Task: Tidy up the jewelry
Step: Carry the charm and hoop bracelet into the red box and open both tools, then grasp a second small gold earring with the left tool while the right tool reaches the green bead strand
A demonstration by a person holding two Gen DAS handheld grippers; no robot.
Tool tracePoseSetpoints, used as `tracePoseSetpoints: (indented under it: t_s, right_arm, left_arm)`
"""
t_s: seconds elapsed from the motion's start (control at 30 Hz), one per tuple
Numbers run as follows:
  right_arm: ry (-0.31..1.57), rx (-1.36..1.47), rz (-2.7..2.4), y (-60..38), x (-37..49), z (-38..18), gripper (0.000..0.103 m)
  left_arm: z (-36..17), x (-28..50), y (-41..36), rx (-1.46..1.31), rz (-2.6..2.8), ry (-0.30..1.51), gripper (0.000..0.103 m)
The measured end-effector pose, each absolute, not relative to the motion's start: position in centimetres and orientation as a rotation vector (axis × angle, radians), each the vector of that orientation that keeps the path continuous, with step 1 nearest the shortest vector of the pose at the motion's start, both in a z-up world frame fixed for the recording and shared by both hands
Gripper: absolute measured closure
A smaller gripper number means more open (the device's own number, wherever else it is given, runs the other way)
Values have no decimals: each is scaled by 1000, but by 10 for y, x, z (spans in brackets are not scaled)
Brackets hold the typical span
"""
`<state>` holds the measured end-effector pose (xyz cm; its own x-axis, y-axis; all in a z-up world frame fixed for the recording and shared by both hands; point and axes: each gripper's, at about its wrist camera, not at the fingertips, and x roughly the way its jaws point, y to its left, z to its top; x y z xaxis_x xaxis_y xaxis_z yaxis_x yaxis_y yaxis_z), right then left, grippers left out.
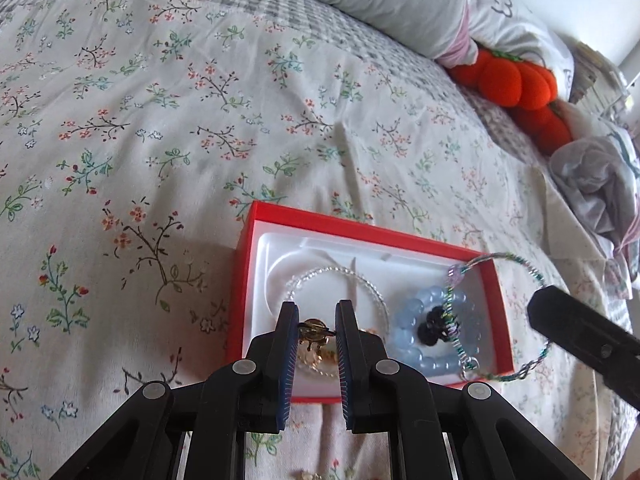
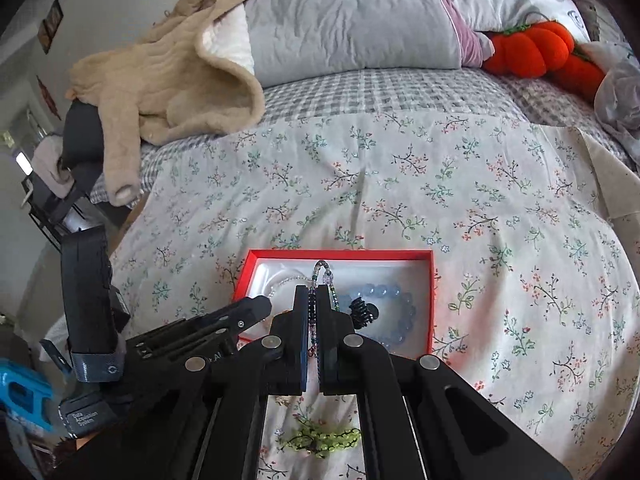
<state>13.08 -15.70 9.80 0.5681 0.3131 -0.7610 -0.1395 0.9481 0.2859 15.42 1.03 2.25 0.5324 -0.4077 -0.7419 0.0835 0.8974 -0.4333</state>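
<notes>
A red box [image 1: 260, 236] with a white insert lies on the floral bedspread; it also shows in the right wrist view [image 2: 340, 255]. Inside lie a clear bead bracelet [image 1: 340, 276], a pale blue bead bracelet [image 1: 412, 320] and a black bead piece [image 1: 432, 326]. My left gripper [image 1: 317, 326] is shut on a small gold brooch [image 1: 314, 330] over the box's near left part. My right gripper [image 2: 316, 294] is shut on a thin green and purple beaded bracelet [image 1: 500, 258], which hangs over the box's right side.
A lime green bead bracelet [image 2: 320, 438] lies on the bedspread in front of the box. A beige fleece jacket [image 2: 172, 76], a grey pillow [image 2: 352, 16] and orange plush pumpkins [image 2: 532, 54] lie at the back of the bed.
</notes>
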Motion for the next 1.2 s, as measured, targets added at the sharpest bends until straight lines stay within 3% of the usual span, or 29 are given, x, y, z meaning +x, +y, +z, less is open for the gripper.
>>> tracePoseSetpoints:
  t_s: [0.33,0.63,0.7,0.77,0.83,1.0,1.13,1.2]
  right_arm:
    - [968,187,191,-172,155,65,100]
    - [1006,182,145,-194,149,61,97]
    - [1007,178,154,-196,143,65,86]
    - [1016,177,164,-198,134,67,63]
    - [1027,171,166,-198,126,68,52]
    - [1137,180,134,-200,111,59,51]
    - [1208,137,125,-192,98,49,40]
    - [1236,115,117,-187,92,44,40]
  left_arm:
    - [28,153,9,-341,-307,965,80]
    - [37,141,15,-299,-286,985,65]
    - [40,135,17,-291,-272,997,61]
    - [41,129,17,-285,-262,1015,58]
    - [40,123,16,-271,-254,1041,55]
    - [25,110,11,-228,-178,1160,38]
    - [9,103,9,-203,-138,1233,32]
    - [5,99,7,-196,-131,1254,22]
